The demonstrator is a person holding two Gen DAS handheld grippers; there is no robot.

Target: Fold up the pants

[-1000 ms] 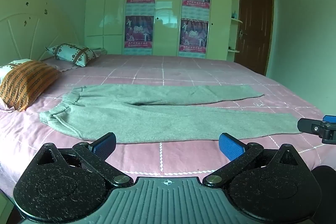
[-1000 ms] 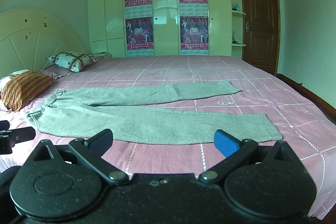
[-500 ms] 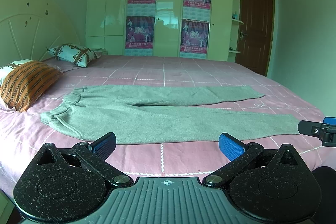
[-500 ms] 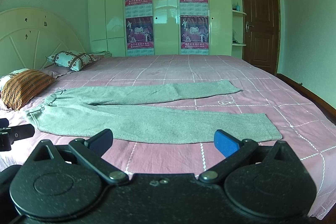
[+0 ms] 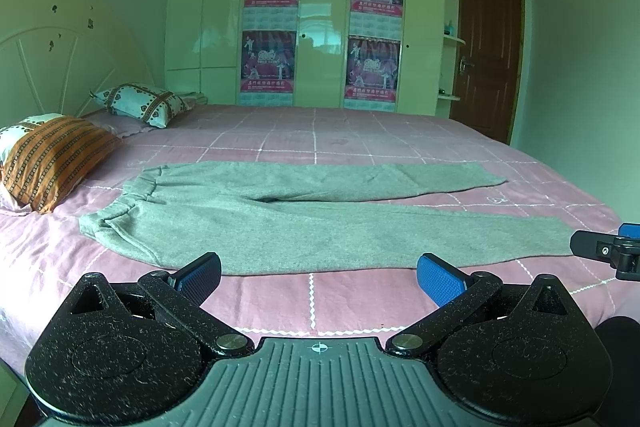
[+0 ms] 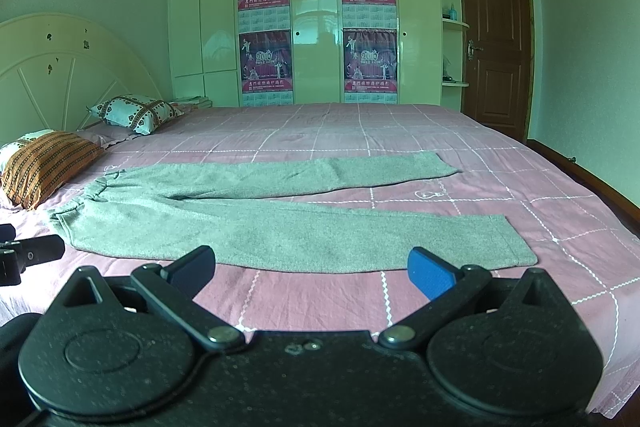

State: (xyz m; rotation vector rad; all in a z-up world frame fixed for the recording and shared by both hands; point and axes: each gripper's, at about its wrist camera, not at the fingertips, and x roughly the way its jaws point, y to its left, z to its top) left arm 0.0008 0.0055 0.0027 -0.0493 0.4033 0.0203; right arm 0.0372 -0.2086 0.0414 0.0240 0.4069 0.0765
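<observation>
Since 1 s ago nothing moved: pants (image 5: 304, 223) flat on bed (image 5: 360, 135), left gripper (image 5: 318, 271) and right gripper (image 6: 312, 267) both released, empty; folding unstarted.

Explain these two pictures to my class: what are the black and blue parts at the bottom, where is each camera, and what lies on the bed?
Each picture comes from a camera fixed to a hand-held gripping tool, looking forward along its two blue-padded fingers. A person carries one in each hand. The left tool and the right tool are both open and hold nothing. Each also shows at the edge of the other's picture. On the pink checked bed lie grey pants, spread flat and unfolded, waistband toward the two pillows: an orange striped pillow and a pale patterned pillow.
</observation>
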